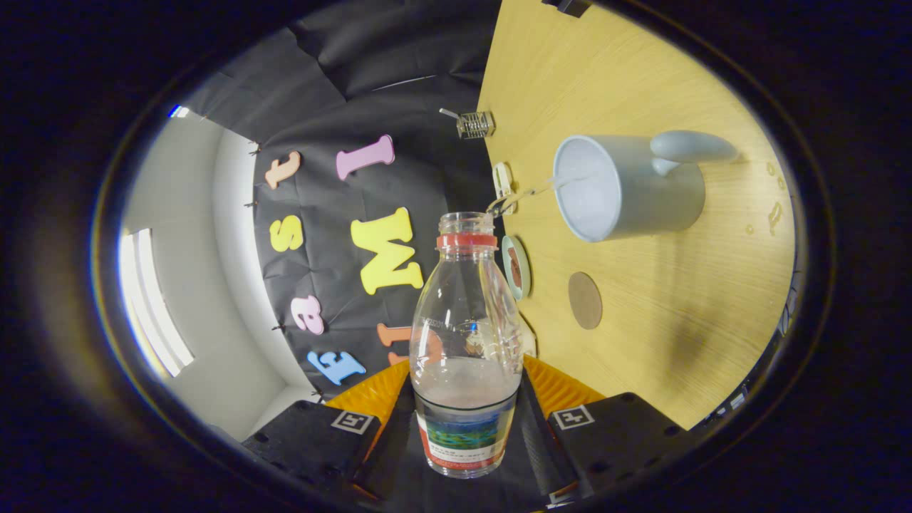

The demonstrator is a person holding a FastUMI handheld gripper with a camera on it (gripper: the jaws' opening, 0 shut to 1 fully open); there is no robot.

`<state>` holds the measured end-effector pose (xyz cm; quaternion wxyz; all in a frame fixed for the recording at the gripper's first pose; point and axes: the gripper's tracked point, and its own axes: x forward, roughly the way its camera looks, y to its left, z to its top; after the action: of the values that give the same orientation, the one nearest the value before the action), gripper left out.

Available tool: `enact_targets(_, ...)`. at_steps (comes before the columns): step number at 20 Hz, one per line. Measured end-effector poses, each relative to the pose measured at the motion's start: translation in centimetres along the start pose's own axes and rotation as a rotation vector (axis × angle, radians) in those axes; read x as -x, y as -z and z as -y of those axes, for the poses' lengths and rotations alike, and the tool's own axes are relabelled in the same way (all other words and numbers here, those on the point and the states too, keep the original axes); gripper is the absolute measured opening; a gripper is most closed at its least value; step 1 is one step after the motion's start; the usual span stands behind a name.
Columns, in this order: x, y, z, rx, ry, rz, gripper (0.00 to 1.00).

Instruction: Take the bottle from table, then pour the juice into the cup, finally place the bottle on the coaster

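Clearly the bottle (467, 342) is clamped in the gripper (464, 427), rolled sideways; juice could miss the cup (620, 187) at two o'clock.

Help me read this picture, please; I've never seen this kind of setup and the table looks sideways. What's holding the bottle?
The camera rides on a hand-held gripper and looks forward along its two fingers. A person holds that tool; no robot arm is involved. The fingers press on a clear bottle, uncapped, with some pale liquid inside. The gripper is tilted over, so the wooden table appears to stand on edge. On the table sit a grey cup with a handle, a round brown coaster and a small greenish disc just beyond the bottle's neck.
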<state>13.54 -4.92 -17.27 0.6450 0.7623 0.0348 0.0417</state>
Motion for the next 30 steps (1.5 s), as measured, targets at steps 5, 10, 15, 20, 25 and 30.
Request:
enact_targets(5, -0.4, 0.4, -0.6, -0.036, -0.019, -0.008, 0.76)
enact_targets(10, -0.5, 0.4, -0.7, -0.046, -0.025, -0.012, 0.76)
enact_targets(15, -1.2, 0.1, -0.7, -0.082, -0.027, -0.013, 0.76)
enact_targets(20, -1.4, 0.1, -2.0, -0.110, -0.055, -0.014, 0.76)
enact_targets(25, -1.4, 1.4, -2.5, -0.131, -0.060, -0.029, 0.76)
enact_targets(30, -1.4, 1.8, -3.8, -0.122, -0.088, -0.029, 0.76)
